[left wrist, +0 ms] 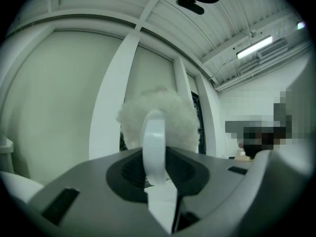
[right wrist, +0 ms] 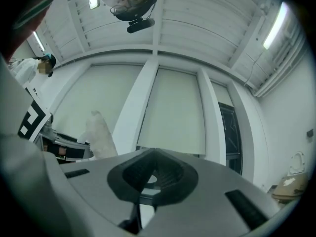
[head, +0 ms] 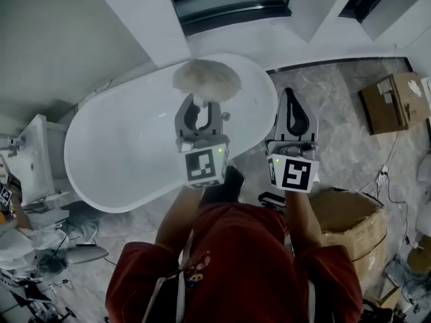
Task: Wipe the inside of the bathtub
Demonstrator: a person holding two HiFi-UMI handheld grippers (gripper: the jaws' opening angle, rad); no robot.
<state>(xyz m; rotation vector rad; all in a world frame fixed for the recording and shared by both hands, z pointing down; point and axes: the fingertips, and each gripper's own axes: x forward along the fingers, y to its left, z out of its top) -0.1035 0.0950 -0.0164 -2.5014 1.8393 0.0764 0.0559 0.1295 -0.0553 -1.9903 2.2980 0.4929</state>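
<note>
Fluffy white duster [head: 205, 79], clamped by its handle [left wrist: 154, 142] in the left gripper [head: 200, 113], hangs over the white bathtub [head: 114, 147]; the right gripper [head: 290, 106], jaws together, holds nothing.

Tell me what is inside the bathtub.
The bathtub looks bare white apart from a small fitting. The fluffy duster held by the left hand-held gripper covers its far end.

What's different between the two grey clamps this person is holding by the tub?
The left gripper is shut on the handle of a fluffy pad; the right gripper is shut on nothing. The left hangs over the bathtub; the right sits at its rim, beside the floor. Both are grey, carry a marker cube and point away from the person.
</note>
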